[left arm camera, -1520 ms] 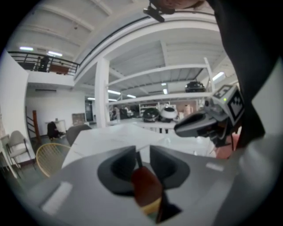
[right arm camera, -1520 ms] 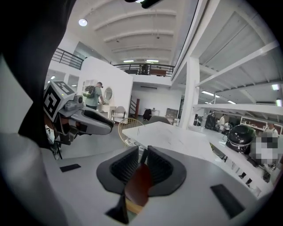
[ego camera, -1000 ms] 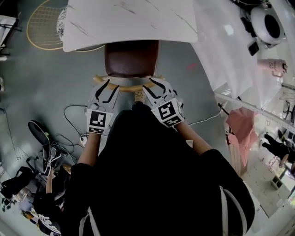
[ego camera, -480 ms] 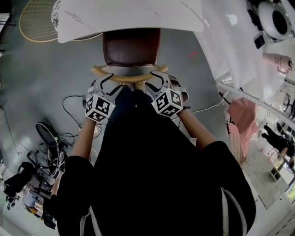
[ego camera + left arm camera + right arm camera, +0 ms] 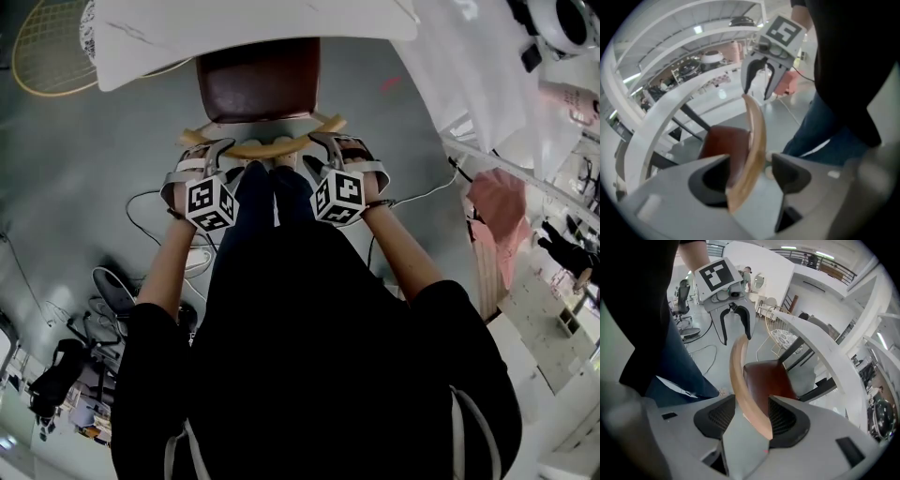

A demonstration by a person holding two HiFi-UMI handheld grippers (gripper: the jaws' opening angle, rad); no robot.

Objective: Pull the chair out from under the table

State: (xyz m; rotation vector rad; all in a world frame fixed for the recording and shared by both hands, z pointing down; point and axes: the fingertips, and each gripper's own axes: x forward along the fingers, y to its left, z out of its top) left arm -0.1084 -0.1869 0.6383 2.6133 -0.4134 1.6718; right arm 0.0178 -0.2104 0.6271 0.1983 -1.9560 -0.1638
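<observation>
The chair has a brown seat [image 5: 255, 80] tucked partly under the white marble table [image 5: 253, 23] and a curved wooden backrest rail [image 5: 262, 150]. My left gripper [image 5: 211, 150] straddles the rail's left end and my right gripper [image 5: 336, 145] its right end. In the left gripper view the rail [image 5: 754, 136] runs between the jaws of the left gripper [image 5: 749, 164], which are opening, with a gap on one side. In the right gripper view the rail [image 5: 740, 376] lies between the jaws of the right gripper [image 5: 751, 404], also opening, not pressed.
The person's legs in jeans [image 5: 272, 197] stand right behind the chair, between the grippers. Cables [image 5: 159, 202] trail on the grey floor at the left. A round wire-frame object [image 5: 47, 47] lies at the far left; a white draped surface [image 5: 469, 84] is at the right.
Both grippers have come down from above and behind the backrest onto the rail and turned. Their jaws have spread wider and now straddle the rail.
</observation>
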